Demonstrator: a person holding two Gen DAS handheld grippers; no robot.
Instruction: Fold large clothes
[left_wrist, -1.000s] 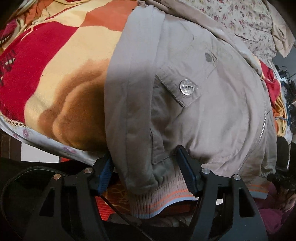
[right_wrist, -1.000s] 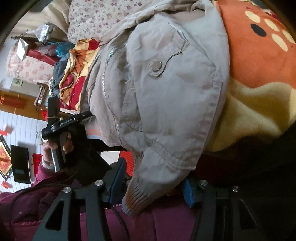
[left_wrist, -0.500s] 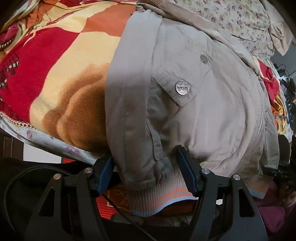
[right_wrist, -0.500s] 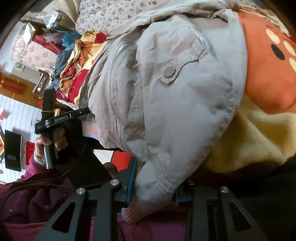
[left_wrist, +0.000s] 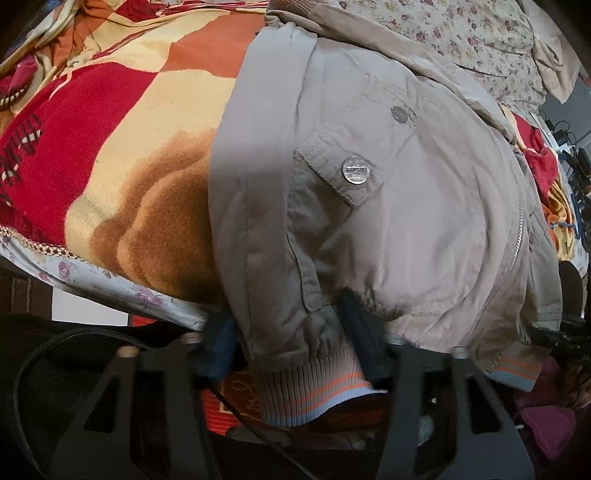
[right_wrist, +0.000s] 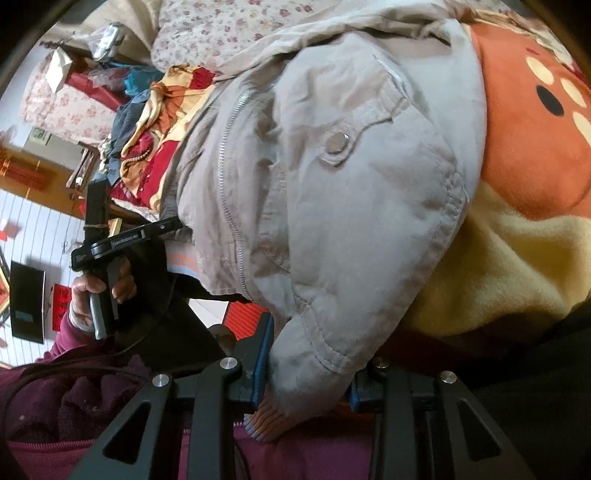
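On the bright blanket (left_wrist: 122, 122) lies a tan jacket (left_wrist: 424, 229); the left gripper (left_wrist: 291, 332) is closing on its striped hem while the right gripper (right_wrist: 306, 373) pinches the other corner, ready to fold.

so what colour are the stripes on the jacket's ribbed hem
Orange stripes with a light blue edge on the beige ribbed hem, clearest in the left wrist view.
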